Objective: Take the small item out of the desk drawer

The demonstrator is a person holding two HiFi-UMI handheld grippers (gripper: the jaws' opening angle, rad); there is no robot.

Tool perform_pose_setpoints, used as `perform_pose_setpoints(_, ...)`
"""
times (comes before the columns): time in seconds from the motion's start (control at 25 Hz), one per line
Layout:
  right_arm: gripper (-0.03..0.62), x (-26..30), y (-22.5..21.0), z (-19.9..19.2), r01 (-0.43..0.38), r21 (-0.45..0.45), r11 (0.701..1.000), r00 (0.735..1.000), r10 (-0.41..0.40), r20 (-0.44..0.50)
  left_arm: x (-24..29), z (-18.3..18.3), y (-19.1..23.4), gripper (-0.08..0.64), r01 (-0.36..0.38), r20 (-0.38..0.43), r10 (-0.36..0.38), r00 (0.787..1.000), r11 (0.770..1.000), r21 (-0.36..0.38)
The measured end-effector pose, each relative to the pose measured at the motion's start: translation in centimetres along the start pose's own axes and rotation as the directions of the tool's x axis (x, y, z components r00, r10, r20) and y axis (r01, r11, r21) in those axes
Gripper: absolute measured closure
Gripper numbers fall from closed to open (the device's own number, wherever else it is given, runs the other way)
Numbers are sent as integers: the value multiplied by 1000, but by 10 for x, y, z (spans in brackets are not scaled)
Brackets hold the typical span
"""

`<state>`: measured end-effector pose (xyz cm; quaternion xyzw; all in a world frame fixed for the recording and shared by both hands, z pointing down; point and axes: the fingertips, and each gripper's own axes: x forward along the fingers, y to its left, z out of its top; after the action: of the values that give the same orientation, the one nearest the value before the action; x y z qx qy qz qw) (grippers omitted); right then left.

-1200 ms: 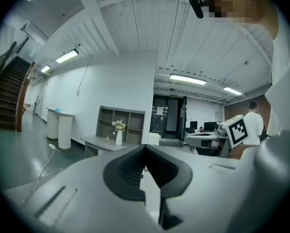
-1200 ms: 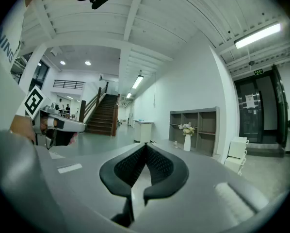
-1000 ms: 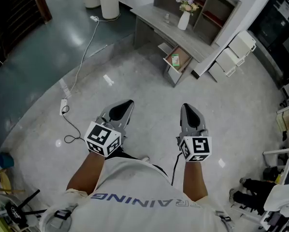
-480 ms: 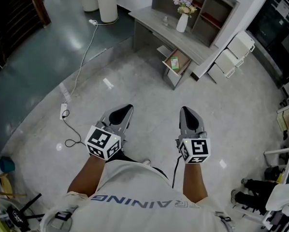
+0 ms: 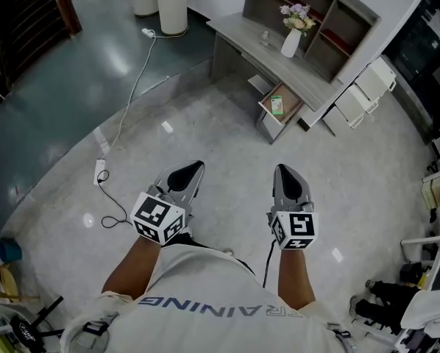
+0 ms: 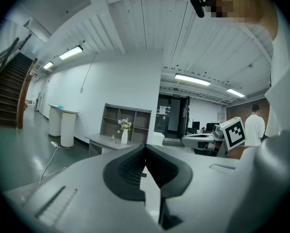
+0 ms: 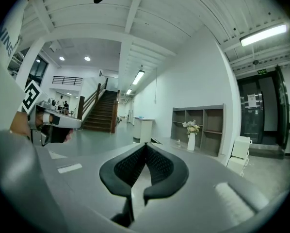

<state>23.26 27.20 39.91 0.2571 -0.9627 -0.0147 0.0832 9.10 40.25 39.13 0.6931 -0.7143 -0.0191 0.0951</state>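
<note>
head view: left gripper [image 5: 193, 169], right gripper [image 5: 285, 172] jaws closed, empty; open desk drawer [image 5: 288, 113] well ahead.

light: bright, even, from ceiling strip lamps [image 6: 198, 80] | glare: white spots on the glossy floor [image 5: 165, 126] | shadows: faint, soft-edged | distortion: strong fisheye, black corners in both gripper views | focus: head view sharp; left gripper [image 6: 145, 147] and right gripper [image 7: 146, 144] soft near the lens

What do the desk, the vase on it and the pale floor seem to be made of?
The desk: matte grey wood-look board, faint grain, probably laminate. The vase: smooth white, likely ceramic. The floor: polished stone or concrete, with glossy light reflections.
</note>
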Motion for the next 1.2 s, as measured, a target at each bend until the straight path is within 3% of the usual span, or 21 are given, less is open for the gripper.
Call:
perform_pose_setpoints(0.36, 577, 78, 48, 22, 19, 6, 1000, 1000, -19, 11, 5, 20, 96, 561, 31, -3, -31, 1000, 999, 11)
perform_pose_setpoints(0.48, 577, 93, 55, 20, 20, -14, 1000, 1000, -20, -17, 8, 16, 120, 561, 24, -12, -24, 1000, 1000, -20)
perform_pose_setpoints(0.72, 578, 119, 25, 17, 60, -28, 998, 996, -61, -61, 33, 2, 145, 561, 25, -25, -27, 999, 996, -87)
perform_pose_setpoints(1.0, 578, 181, 1, 18, 26, -53, 998, 997, -30, -71, 76, 4, 189, 561, -52, -23, 50, 998, 993, -103)
perform_pose_setpoints(1.2, 578, 226, -35, 23, 18, -43, 999, 997, -22, -76, 134, 26, 202, 561, -40, -21, 38, 999, 996, -77)
